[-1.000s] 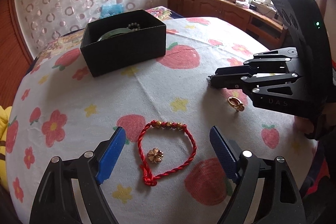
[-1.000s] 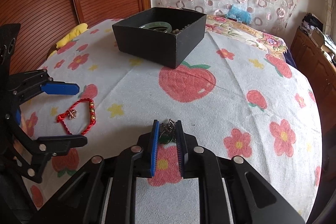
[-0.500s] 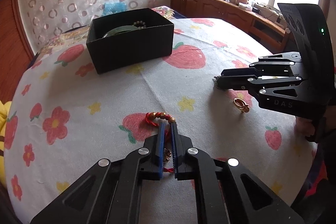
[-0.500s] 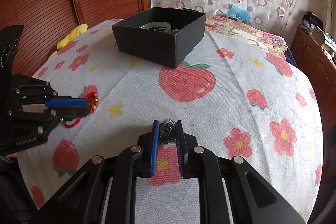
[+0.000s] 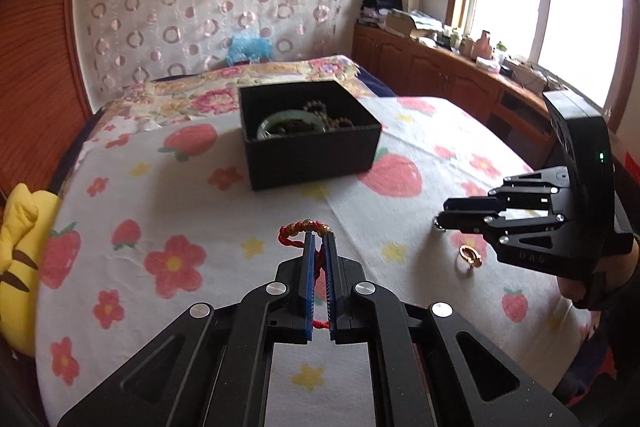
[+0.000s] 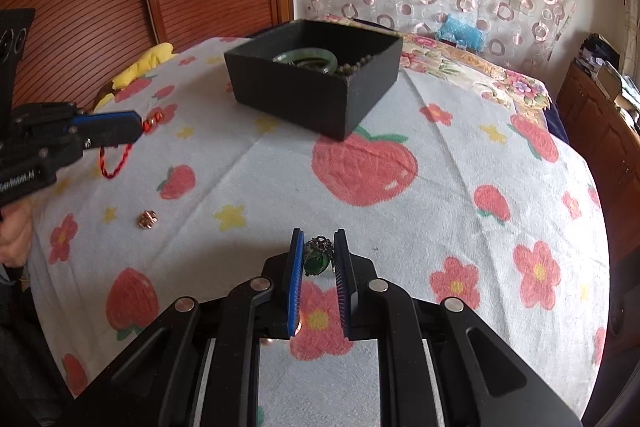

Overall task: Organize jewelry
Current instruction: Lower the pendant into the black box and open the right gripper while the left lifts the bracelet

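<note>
Left wrist: left gripper clamps red bracelet, right gripper pinches green pendant; box holds bangle, beads; ring, flower charm remain.

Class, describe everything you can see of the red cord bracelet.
The red cord bracelet is twisted red cord strung with a short row of gold beads. The left gripper, shut on it, holds it lifted off the fruit-print cloth; the beads stick out past the tips, and a cord loop hangs below in the right wrist view.
</note>
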`<move>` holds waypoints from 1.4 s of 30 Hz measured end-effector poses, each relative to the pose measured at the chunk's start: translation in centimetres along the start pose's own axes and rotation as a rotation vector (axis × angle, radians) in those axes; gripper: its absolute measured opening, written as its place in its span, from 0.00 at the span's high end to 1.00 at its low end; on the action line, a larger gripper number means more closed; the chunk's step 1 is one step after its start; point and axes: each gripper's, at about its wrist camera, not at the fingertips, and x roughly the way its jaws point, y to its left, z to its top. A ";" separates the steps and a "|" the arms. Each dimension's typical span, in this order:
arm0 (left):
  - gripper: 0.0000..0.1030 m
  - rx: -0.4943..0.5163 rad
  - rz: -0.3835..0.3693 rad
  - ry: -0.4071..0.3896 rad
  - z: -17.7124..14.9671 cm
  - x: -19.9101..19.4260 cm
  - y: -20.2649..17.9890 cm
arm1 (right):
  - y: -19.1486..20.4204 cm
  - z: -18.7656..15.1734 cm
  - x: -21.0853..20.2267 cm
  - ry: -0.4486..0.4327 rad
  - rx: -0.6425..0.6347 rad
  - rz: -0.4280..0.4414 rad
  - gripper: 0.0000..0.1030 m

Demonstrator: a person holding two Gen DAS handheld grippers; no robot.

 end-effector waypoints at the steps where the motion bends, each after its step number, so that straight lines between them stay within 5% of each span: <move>1: 0.96 -0.004 0.003 -0.008 0.2 -0.3 0.3 | 0.0 0.2 -0.2 -0.007 0.000 0.003 0.84; 20: 0.96 -0.033 0.009 -0.059 0.9 -1.3 2.5 | 0.2 7.3 -3.4 -0.107 -0.036 -0.012 0.84; 42: 0.96 -0.028 0.065 -0.090 5.3 0.1 5.3 | -1.6 16.2 2.2 -0.142 0.057 -0.028 0.83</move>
